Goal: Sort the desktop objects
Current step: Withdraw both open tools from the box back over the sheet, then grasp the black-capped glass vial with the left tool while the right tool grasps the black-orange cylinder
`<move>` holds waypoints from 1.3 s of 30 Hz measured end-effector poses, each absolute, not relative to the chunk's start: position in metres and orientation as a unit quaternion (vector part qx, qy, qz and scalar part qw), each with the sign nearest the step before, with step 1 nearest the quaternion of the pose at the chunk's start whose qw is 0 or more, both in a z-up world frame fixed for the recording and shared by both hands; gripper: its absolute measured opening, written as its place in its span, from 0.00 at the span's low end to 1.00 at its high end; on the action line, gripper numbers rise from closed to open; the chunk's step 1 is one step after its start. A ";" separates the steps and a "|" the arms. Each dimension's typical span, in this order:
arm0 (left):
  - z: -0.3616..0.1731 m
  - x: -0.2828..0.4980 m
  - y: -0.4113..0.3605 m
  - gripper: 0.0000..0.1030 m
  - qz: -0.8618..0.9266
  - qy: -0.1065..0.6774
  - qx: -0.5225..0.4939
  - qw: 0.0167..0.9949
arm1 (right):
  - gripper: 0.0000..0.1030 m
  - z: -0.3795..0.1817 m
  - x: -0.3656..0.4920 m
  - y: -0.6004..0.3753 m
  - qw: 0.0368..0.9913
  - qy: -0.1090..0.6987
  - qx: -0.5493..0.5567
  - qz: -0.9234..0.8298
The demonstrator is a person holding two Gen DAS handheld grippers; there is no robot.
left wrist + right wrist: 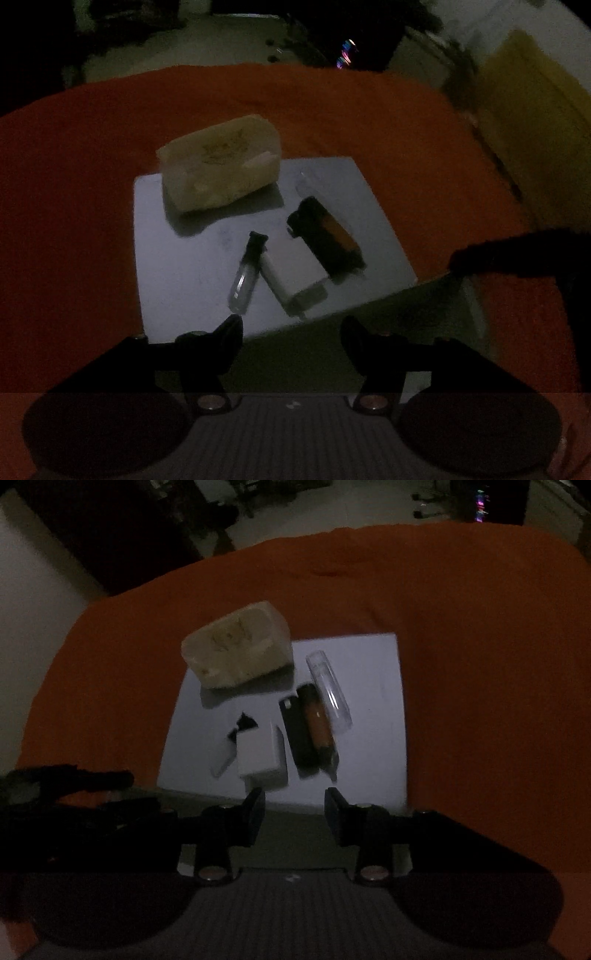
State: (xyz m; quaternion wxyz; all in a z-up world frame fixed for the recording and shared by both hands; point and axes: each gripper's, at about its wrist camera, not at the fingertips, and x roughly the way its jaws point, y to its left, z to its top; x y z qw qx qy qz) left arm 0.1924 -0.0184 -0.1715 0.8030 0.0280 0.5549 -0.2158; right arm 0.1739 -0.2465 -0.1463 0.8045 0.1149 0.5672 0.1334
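Note:
A white sheet [177, 236] [373, 686] lies on an orange cloth. On it sit a pale tissue pack [218, 166] [240, 646], a small clear vial with a black cap [245, 273], a white charger block [291, 277] [258, 753], a black and orange lighter-like object [327, 240] [312, 727] and a clear tube [330, 686]. My left gripper [291, 332] is open and empty at the sheet's near edge, its left fingertip close to the vial. My right gripper [295, 808] is open and empty just short of the charger.
The orange cloth [66, 184] [480, 664] covers the table around the sheet. The scene is dim. The other gripper shows as a dark shape at the right in the left wrist view [517, 254] and at the left in the right wrist view [66, 779]. A yellow surface [532, 122] stands beyond the table.

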 end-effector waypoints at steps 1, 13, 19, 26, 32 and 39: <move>-0.176 0.200 -0.018 0.64 -0.225 0.562 0.039 0.795 | 0.38 -0.147 0.182 -0.248 0.804 0.568 0.108 0.141; -0.240 0.256 -0.014 0.66 -0.223 0.588 0.094 0.771 | 0.38 -0.219 0.226 -0.239 0.778 0.608 0.040 0.151; -0.264 0.274 -0.022 0.66 -0.251 0.601 0.100 0.752 | 0.38 -0.260 0.248 -0.233 0.758 0.631 0.031 0.163; -0.281 0.292 -0.034 0.67 -0.261 0.617 0.082 0.738 | 0.38 -0.279 0.275 -0.215 0.754 0.635 0.012 0.171; -0.284 0.299 -0.032 0.67 -0.263 0.618 0.064 0.738 | 0.38 -0.284 0.281 -0.206 0.755 0.633 0.000 0.173; -0.285 0.298 -0.028 0.62 -0.276 0.615 0.047 0.737 | 0.36 -0.295 0.280 -0.200 0.744 0.647 -0.024 0.165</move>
